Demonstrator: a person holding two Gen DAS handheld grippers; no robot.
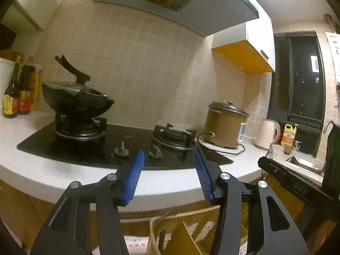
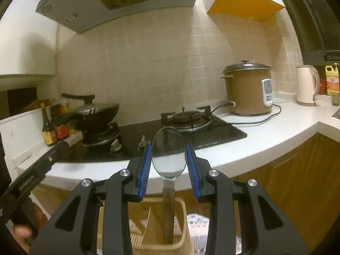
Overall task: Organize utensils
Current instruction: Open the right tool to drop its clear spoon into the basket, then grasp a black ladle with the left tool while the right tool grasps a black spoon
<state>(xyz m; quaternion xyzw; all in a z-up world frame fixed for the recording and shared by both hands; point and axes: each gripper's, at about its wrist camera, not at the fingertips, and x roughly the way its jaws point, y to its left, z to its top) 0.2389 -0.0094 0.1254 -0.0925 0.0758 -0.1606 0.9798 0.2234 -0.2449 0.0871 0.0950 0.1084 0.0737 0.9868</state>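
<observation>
My right gripper [image 2: 168, 146] is shut on a metal spoon [image 2: 167, 159], its blue pads pressing the two sides of the bowl. The spoon's brown handle [image 2: 168, 212] hangs straight down into a beige utensil holder [image 2: 183, 216] with a divider, below the counter edge. My left gripper [image 1: 168, 151] stands open in front of the hob with nothing between its fingers. The same holder [image 1: 152, 233] shows under it. In the right wrist view a hand [image 2: 21, 231] holds the left gripper's body at the left edge.
A black gas hob [image 1: 127, 140] lies in the white counter [image 1: 170, 187]. A lidded black wok [image 1: 76, 99] sits on the left burner. Sauce bottles [image 1: 17, 93] stand far left. A brown rice cooker [image 2: 248, 89], its cord, a kettle [image 2: 306, 85] and a sink [image 1: 306, 163] are to the right.
</observation>
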